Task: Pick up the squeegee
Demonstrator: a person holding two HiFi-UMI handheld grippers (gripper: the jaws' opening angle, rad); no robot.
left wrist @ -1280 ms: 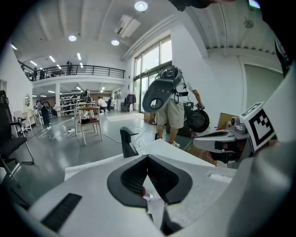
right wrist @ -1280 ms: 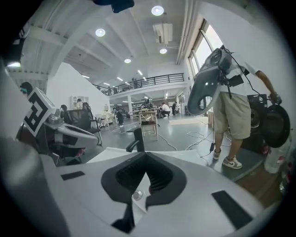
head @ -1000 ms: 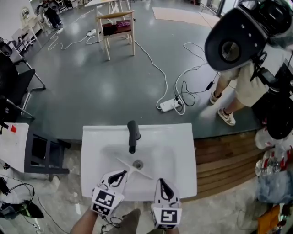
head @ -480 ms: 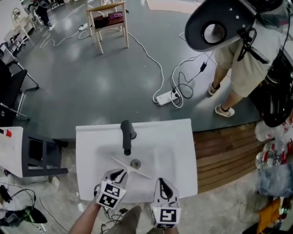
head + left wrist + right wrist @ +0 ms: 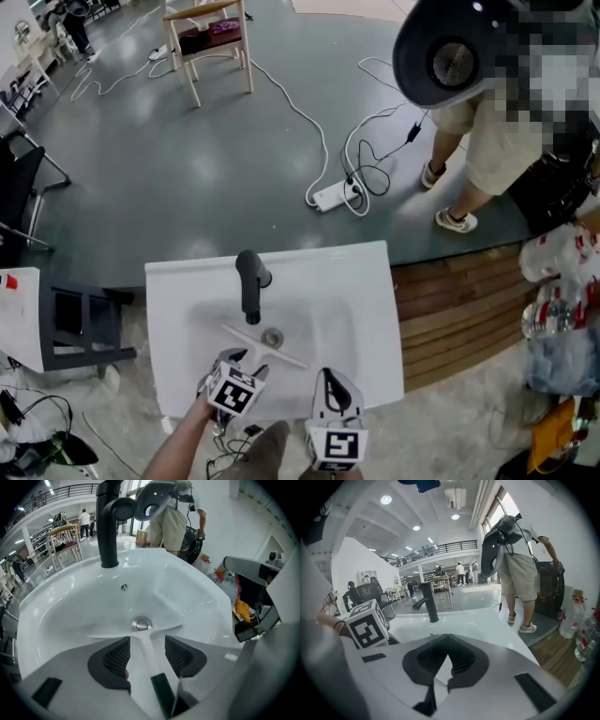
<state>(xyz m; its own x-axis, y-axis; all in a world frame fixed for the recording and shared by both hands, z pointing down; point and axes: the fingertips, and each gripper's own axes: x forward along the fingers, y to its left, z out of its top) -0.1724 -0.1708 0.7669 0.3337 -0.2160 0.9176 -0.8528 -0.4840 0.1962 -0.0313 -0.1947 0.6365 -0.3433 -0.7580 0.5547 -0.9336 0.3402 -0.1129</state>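
Head view: a white sink point(image 5: 375, 309) stands on a grey floor point(image 5: 169, 178) strewn with cables, with a wooden chair point(image 5: 211, 37) far off. The squeegee point(image 5: 272, 347) lies in the basin by the drain. The left gripper point(image 5: 246, 364) hangs over its handle, and the right gripper point(image 5: 333, 377) is beside it at the near rim.

Left gripper view: the jaws are opening, with the squeegee handle point(image 5: 151, 660) between them, unpressed, near of the faucet point(image 5: 108, 522).

Right gripper view: the jaws are together and empty. A person point(image 5: 522, 573) stands at the right.

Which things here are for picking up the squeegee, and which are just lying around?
For the job: squeegee in the sink; left gripper, jaws opening, either side of its handle.
Just lying about: faucet, chair, power strip.
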